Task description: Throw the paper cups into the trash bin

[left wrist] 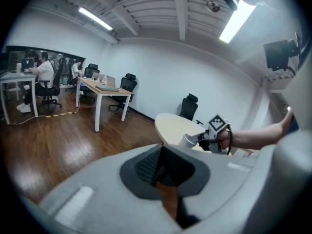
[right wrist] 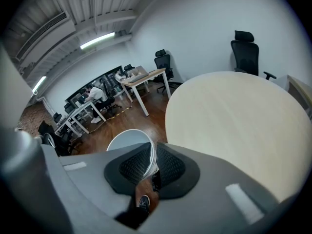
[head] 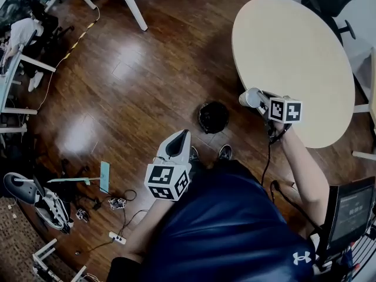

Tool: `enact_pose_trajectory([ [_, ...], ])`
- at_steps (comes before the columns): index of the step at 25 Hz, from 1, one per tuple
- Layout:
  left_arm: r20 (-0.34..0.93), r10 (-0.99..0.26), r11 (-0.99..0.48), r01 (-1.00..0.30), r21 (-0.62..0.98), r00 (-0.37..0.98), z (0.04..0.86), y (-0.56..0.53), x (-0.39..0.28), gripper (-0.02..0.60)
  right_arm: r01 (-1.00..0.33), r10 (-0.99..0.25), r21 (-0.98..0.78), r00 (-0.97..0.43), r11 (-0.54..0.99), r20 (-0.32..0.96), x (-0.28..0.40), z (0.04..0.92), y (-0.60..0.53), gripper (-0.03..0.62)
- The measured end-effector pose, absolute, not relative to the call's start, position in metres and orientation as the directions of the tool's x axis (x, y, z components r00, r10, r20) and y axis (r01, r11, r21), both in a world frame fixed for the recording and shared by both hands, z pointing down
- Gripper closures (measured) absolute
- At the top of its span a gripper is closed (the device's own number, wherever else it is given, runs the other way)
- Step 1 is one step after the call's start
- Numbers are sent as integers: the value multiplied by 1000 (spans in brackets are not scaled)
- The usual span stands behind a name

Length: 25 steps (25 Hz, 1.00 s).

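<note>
Left gripper [head: 179, 141] and right gripper [head: 260, 100] are both chunky light-grey shells with black ribbed pads [left wrist: 146, 165]; each has a cube [head: 167, 181] of black-and-white square markers; black cable [head: 267, 160] runs off the right one; navy shirt [head: 235, 228] with a small white logo at 4 o'clock; dark sneakers [head: 225, 151]

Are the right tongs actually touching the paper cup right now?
Touching. The right gripper view shows the right tongs closed on the paper cup, with its thin wall pinched between the two pads.
</note>
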<state>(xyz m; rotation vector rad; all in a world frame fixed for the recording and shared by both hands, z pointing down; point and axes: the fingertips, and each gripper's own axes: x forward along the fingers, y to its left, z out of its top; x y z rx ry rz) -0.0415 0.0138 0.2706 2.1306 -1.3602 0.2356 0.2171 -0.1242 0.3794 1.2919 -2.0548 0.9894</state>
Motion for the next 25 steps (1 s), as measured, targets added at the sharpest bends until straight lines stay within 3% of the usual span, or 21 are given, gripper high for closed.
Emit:
enact_pose_trajectory([
  [11, 549, -705, -304, -891, 337, 448, 303, 28, -60, 578, -876, -462, -271, -447, 400, 765, 150, 413, -79, 548],
  [19, 634, -647, -298, -905, 302, 424, 351, 16, -27, 578, -864, -331, -276, -430, 421, 840, 142, 535, -48, 548],
  [25, 673, -624, -288, -917, 275, 397, 430, -2, -18, 578, -799, -337, -265, -494, 540, 802, 130, 609, -69, 548],
])
